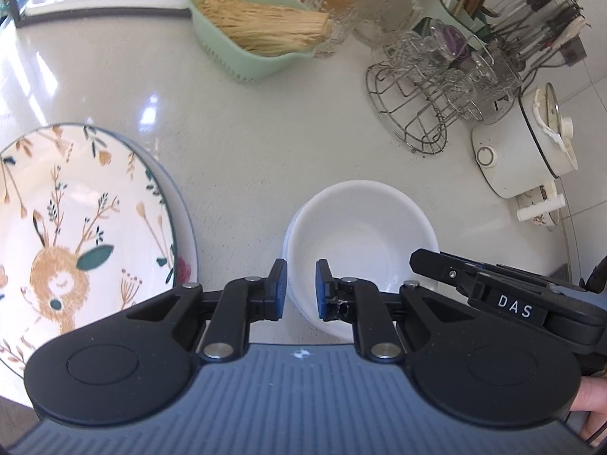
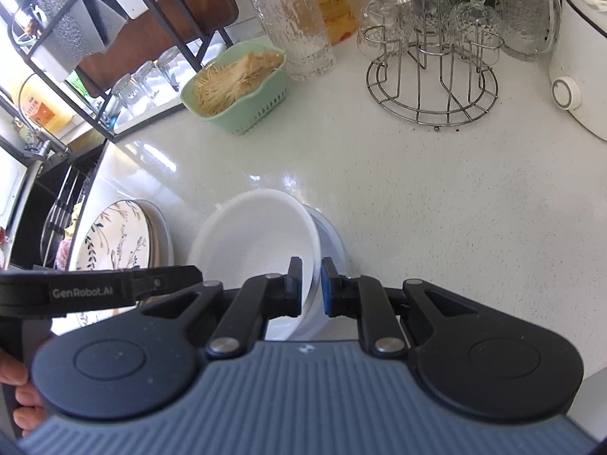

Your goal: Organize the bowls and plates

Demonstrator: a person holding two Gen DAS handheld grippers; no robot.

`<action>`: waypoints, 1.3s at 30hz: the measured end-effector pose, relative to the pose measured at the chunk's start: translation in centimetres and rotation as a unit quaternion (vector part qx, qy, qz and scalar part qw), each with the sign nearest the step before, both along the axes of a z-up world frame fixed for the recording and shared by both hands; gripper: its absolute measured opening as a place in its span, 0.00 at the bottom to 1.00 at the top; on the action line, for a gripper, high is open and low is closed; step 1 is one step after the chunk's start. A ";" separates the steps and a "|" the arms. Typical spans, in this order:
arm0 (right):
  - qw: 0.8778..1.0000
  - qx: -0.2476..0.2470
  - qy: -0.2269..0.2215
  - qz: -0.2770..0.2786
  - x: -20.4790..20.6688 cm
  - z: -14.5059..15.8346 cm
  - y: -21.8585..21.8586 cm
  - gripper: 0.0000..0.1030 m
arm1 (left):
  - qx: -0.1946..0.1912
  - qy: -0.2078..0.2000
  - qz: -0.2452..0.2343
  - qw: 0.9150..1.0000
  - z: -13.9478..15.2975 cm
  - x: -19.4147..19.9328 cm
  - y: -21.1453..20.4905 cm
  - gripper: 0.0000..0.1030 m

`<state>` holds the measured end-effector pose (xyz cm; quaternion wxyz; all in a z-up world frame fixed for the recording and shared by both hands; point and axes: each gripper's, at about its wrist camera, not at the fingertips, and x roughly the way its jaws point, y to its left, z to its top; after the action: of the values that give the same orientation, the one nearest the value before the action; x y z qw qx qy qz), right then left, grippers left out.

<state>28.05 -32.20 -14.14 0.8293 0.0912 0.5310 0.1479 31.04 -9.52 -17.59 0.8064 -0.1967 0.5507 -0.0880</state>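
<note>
Both grippers sit on the white bowl stack, one on each side of it.

Right gripper point(image 2: 312, 288): fingers straddle the right rim of the top bowl point(image 2: 258, 242), one pad inside, one outside. Gap is narrow and the wall fills it, so I read it as clamped on the rim. The top bowl is tilted, its left side higher, and sits in a second bowl point(image 2: 330, 242) under it.

Left gripper point(image 1: 301, 290): fingers straddle the near-left rim of the stack point(image 1: 360, 235), left pad outside, right pad over the inside. There is a visible gap between pad and wall. Can't tell whether it grips or is just parked.

Key relation: the bowls lie straight ahead of both tools and close in. A bowl is round, so there's no long axis to align. The right gripper has the firmer hold, so my guess is it drives the next move.

Counts:
- bowls: two clearly, maybe a third edge low in the stack, unsure
- plates: a stack left of the bowls, just beside them, not touching. Deer plate point(image 1: 76, 227) on top, at least two more rims below; exact number unclear.

All of it is on the near part of the white counter point(image 1: 265, 144).
</note>
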 end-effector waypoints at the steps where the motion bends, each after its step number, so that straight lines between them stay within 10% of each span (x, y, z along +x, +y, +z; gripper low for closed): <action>1: 1.000 0.005 -0.001 0.003 0.1 0.0 -0.1 0.27 | -0.004 0.000 0.009 1.000 0.0 -0.1 0.3 0.22; 10: 0.999 0.034 0.004 -0.014 1.3 -1.0 -2.4 0.42 | -0.033 0.012 0.017 0.999 -0.6 0.2 0.2 0.45; 39: 0.997 0.068 0.039 -0.013 1.5 -5.1 -1.7 0.18 | -0.021 0.025 0.014 0.999 -4.0 1.4 -1.4 0.25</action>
<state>29.56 -33.85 -19.20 0.8017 0.1598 0.5508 0.1686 32.40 -10.89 -21.55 0.7894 -0.2234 0.5656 -0.0834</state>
